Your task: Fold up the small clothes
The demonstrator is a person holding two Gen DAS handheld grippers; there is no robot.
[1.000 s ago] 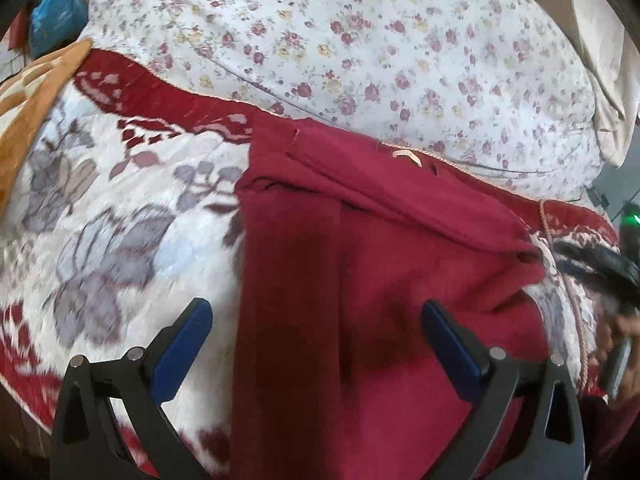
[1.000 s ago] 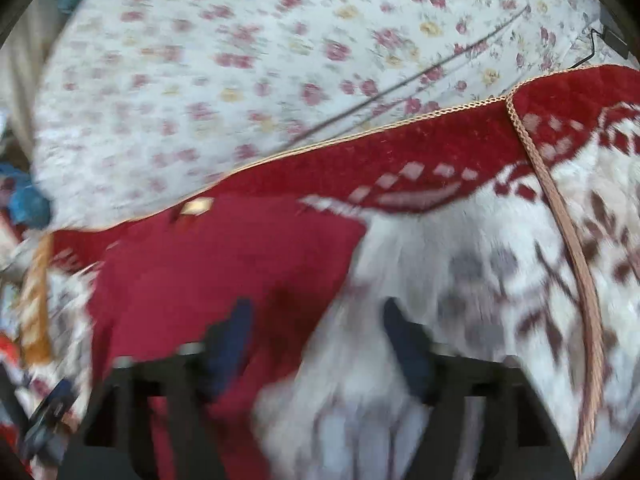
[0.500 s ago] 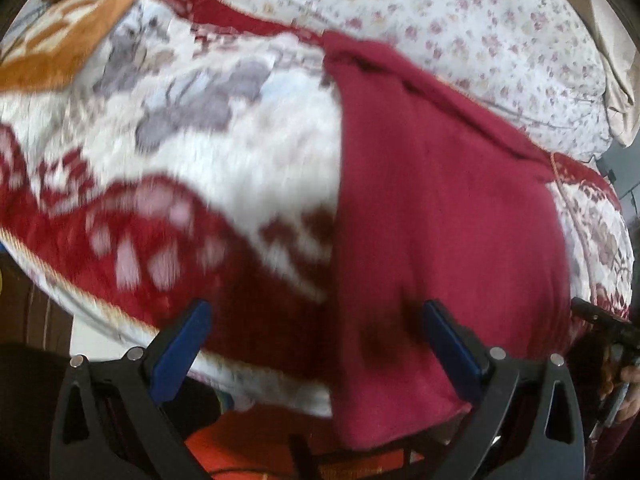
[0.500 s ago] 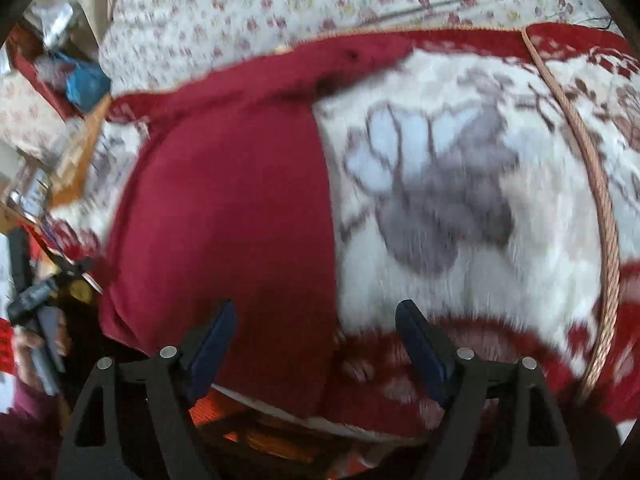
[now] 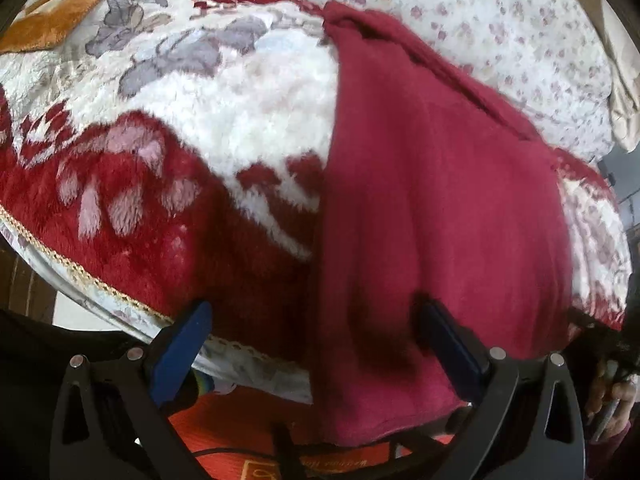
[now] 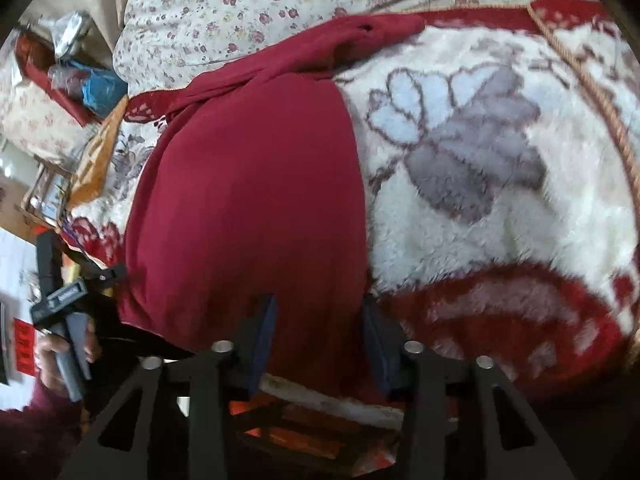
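Note:
A dark red garment (image 5: 432, 200) lies lengthwise on the plush red, white and grey blanket (image 5: 248, 120), its near end hanging over the bed's front edge. My left gripper (image 5: 316, 340) is open, its fingers straddling the garment's near left corner. In the right wrist view the garment (image 6: 248, 200) fills the centre-left. My right gripper (image 6: 320, 332) has narrowed around the garment's near right edge, with cloth between the blue pads (image 6: 266, 328). The left gripper's handle (image 6: 68, 308) shows at the far left.
A floral sheet (image 5: 500, 28) covers the bed behind the blanket. An orange blanket corner (image 5: 60, 16) lies at the far left. Orange-red flooring (image 5: 240, 432) shows below the bed edge. Clutter and a blue bag (image 6: 96, 88) sit beyond the bed's left side.
Both grippers have pulled back from the garment's far end to its near end at the bed edge. The right gripper's fingers have closed in around the cloth.

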